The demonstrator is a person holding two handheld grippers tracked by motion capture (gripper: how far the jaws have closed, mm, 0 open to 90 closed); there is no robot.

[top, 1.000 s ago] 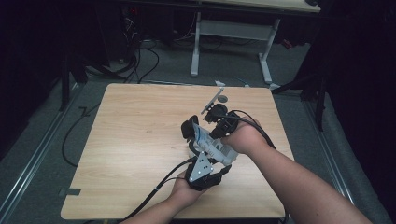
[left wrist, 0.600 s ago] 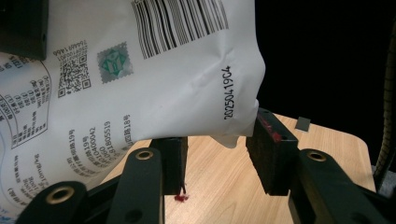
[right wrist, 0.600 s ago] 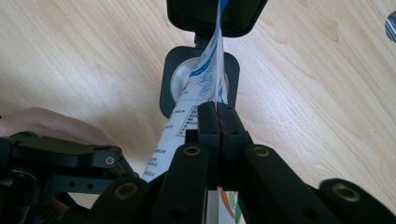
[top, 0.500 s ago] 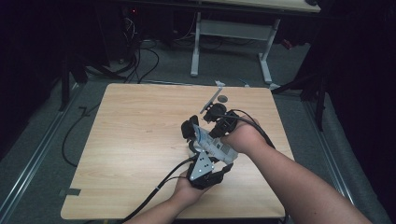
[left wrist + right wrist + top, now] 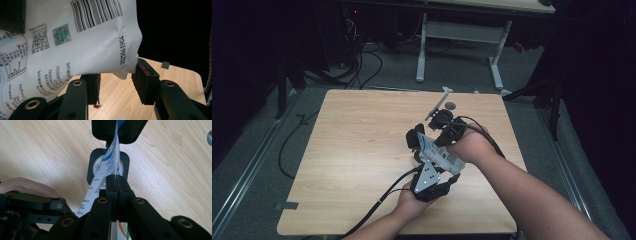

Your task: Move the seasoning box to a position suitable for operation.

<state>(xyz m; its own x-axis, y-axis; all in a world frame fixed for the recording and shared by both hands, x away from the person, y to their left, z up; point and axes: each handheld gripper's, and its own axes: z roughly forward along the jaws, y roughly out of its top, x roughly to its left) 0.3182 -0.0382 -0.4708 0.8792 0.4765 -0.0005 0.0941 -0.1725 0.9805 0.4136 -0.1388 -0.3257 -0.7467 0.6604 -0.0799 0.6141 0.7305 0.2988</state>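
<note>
From above, both grippers meet over the wooden worktop (image 5: 362, 145), a white printed pouch (image 5: 437, 152) between them; the left hand (image 5: 412, 202) reaches forward, the right hand (image 5: 469, 145) angles inward. Left gripper (image 5: 116, 85) view: jaws spread apart, the pouch's corner hanging between them. Right gripper (image 5: 116, 185) view: jaws pinched tight on the pouch's edge.

Smooth printed white pouch (image 5: 75, 45); matt black plastic tongs (image 5: 117, 85); pale wood-grain table (image 5: 362, 130).
</note>
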